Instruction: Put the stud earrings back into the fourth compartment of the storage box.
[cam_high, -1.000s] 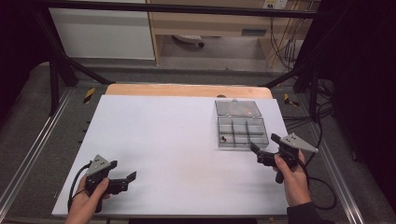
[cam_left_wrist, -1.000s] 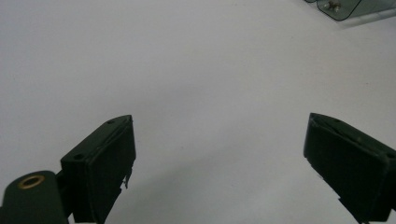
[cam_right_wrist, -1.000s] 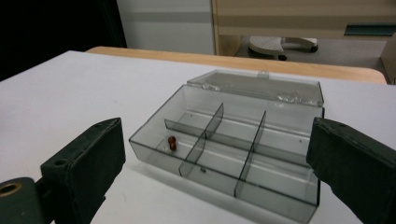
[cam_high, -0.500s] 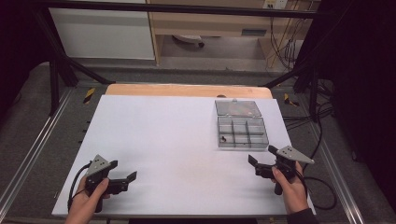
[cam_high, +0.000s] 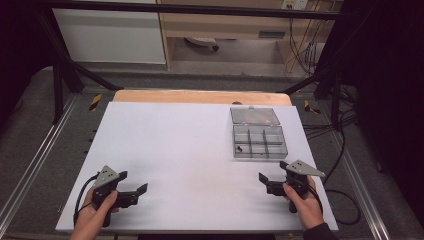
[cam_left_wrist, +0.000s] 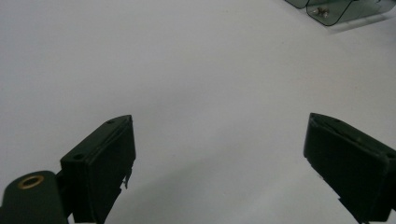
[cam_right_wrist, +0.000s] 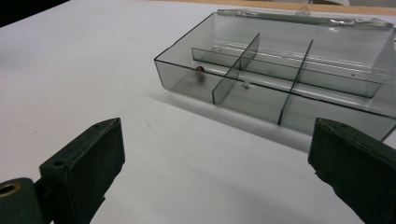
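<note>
A white desk (cam_high: 190, 150) carries everything, with a strip of bare wood along its far edge. On its far right part sits a clear compartment box (cam_high: 259, 141) with its lid (cam_high: 254, 116) folded open and lying flat behind it; dividers split the box into small cells. The right gripper (cam_high: 272, 182) rests near the desk's front right edge, just in front of the box, jaws spread wide and holding nothing. The left gripper (cam_high: 131, 192) rests at the front left, well apart from the box, jaws likewise wide and empty. A tiny red-brown piece (cam_right_wrist: 200, 69) lies in the box's near-left cell, and a small pale piece (cam_right_wrist: 244, 85) in the cell beside it.
</note>
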